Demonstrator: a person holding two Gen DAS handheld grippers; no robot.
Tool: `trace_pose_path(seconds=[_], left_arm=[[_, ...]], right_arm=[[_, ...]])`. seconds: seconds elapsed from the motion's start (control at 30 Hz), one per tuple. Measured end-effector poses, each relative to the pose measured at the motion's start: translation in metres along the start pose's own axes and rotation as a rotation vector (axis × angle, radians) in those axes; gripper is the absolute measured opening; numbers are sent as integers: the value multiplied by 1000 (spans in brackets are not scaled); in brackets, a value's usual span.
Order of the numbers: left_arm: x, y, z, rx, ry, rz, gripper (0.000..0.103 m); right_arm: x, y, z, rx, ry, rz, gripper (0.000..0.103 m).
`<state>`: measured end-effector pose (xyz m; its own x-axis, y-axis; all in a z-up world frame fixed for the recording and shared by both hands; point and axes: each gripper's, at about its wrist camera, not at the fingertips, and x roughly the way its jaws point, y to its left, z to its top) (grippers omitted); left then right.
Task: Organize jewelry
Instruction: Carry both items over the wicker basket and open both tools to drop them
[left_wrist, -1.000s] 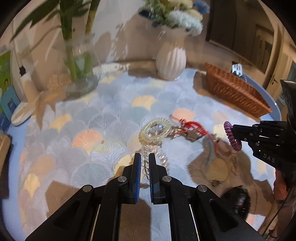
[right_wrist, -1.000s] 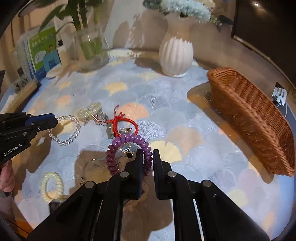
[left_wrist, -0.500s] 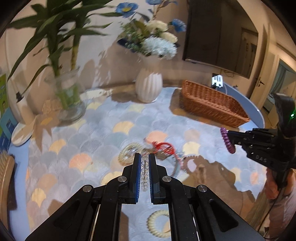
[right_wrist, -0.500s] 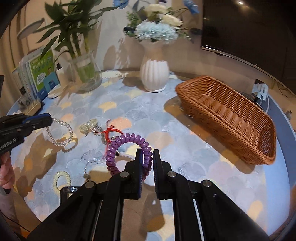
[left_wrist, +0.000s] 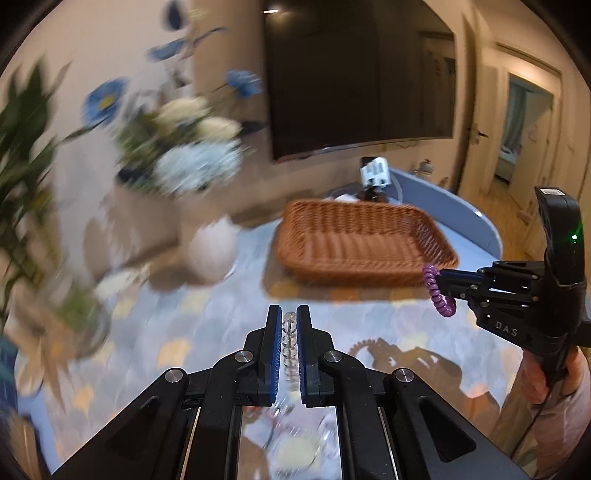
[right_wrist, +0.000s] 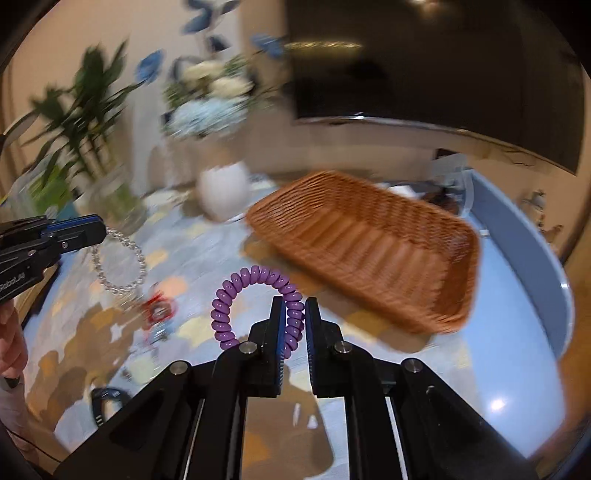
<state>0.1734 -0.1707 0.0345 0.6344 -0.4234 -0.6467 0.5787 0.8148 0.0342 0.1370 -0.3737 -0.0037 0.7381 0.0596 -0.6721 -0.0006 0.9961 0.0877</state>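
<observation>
My left gripper (left_wrist: 289, 314) is shut on a clear bead bracelet (left_wrist: 289, 339), which hangs as a loop from its tips in the right wrist view (right_wrist: 120, 264). A purple coil bracelet (right_wrist: 255, 299) is clamped in my right gripper (right_wrist: 295, 306) and arches up to the left of the fingers. From the left wrist view that right gripper (left_wrist: 439, 275) sits at the right with the purple coil (left_wrist: 437, 295) at its tip. A brown wicker basket (left_wrist: 362, 243) (right_wrist: 373, 251) stands ahead of both grippers, and both are held above the table.
A white vase of flowers (right_wrist: 221, 192) and a glass vase with green stalks (right_wrist: 110, 199) stand at the back left. A red cord piece (right_wrist: 159, 312) and other jewelry lie on the patterned mat (right_wrist: 192, 325). The round blue table's edge (right_wrist: 554, 295) curves at right.
Both grippers have lifted off the mat with their bracelets and swung toward the basket, which now looms larger and nearer the middle. The jewelry pile has dropped low in both views.
</observation>
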Motion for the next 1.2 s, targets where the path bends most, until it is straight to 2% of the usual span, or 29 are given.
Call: trace_pose_path(seconds=[0.27,0.37,0.43,0.6,0.73,0.83,0.93,0.97,1.0,1.03,1.2], left_arm=[[62,-47,70,108,-44,-78,7],[103,-65,89,138,-8,-103,7],[128,-71,94,137,20,-113,7],[180,-75,94,87,91,-141,7],[199,-74,90,63,119,-146,7],[202,-70,88,51,128,-166,9],[194,-66,86,37,117,-186,24],[190,-64,86,38,106,-178,39],[182,-63,85,39,89,-168,57],[169,-62,82,40,61,-154,62],[106,-54,68,42,-26,-109,64]], right_arm=[[30,-72,31,92,17,-142,13],[56,-96,37,124,71,-174,13],[78,-109,37,148,124,-190,13],[110,-123,35,186,196,-152,13],[120,-122,36,174,214,-157,12],[125,-126,36,193,214,-112,14],[122,-131,33,239,213,-56,16],[120,-132,33,246,206,-50,17],[113,-131,32,250,193,-53,23],[108,-129,31,249,184,-54,29],[67,-106,30,206,116,-41,38]])
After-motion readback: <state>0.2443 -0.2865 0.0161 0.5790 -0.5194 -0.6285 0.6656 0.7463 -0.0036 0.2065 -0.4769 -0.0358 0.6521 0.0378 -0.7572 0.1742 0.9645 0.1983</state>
